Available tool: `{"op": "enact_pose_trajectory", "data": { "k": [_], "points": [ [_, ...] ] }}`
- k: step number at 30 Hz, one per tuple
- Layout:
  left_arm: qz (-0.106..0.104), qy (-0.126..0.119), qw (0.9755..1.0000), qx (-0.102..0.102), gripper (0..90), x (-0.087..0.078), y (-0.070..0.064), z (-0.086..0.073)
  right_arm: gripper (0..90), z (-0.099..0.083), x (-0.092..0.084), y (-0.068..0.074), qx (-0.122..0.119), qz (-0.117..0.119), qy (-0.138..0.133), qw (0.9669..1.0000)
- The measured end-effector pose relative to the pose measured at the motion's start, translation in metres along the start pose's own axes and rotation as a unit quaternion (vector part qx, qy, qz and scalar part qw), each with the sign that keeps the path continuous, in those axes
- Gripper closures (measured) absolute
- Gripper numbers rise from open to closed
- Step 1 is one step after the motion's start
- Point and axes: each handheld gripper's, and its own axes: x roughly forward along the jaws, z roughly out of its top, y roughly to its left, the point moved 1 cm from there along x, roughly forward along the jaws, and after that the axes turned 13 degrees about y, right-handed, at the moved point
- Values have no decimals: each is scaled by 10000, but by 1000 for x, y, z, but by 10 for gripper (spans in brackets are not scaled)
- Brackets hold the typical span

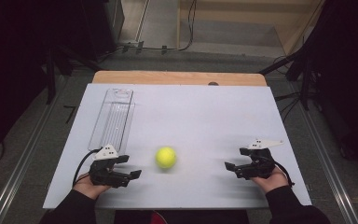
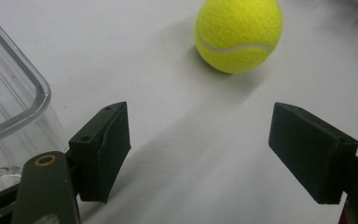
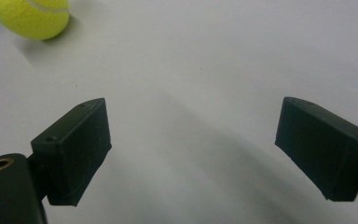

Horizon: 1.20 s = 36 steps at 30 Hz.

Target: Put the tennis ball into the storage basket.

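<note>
A yellow tennis ball lies on the white tabletop near the front, between the two hands. My left gripper rests low at the ball's left and points toward it. Its jaws stand apart with bare table between them, and the ball sits a little beyond the jaw tips. My right gripper lies to the ball's right and is open with nothing between its jaws. From there the ball shows far off at the upper left.
A long clear plastic tray lies on the left half of the table, just beyond the left gripper; its near corner sits close to the left jaw. A wooden strip runs along the table's far edge.
</note>
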Motion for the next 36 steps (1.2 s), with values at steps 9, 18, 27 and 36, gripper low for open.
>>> {"op": "enact_pose_trajectory", "data": {
  "k": [9, 18, 27, 36],
  "points": [
    [-11, 5, 10000, -23, 214, -1, 0, 1, 84, 0, -1, 2, 36, 75, -42, 10000],
    [-56, 13, 9999, -90, 214, -1, 0, 2, 84, 0, 1, 1, 9, 91, -10, 10000],
    [-77, 40, 9999, -140, 214, -2, 0, 3, 85, 0, 1, 2, 5, 113, -35, 9999],
    [-68, 58, 9998, -155, 214, -2, 0, 4, 127, 0, -1, 2, -7, 71, -97, 9999]
  ]
}}
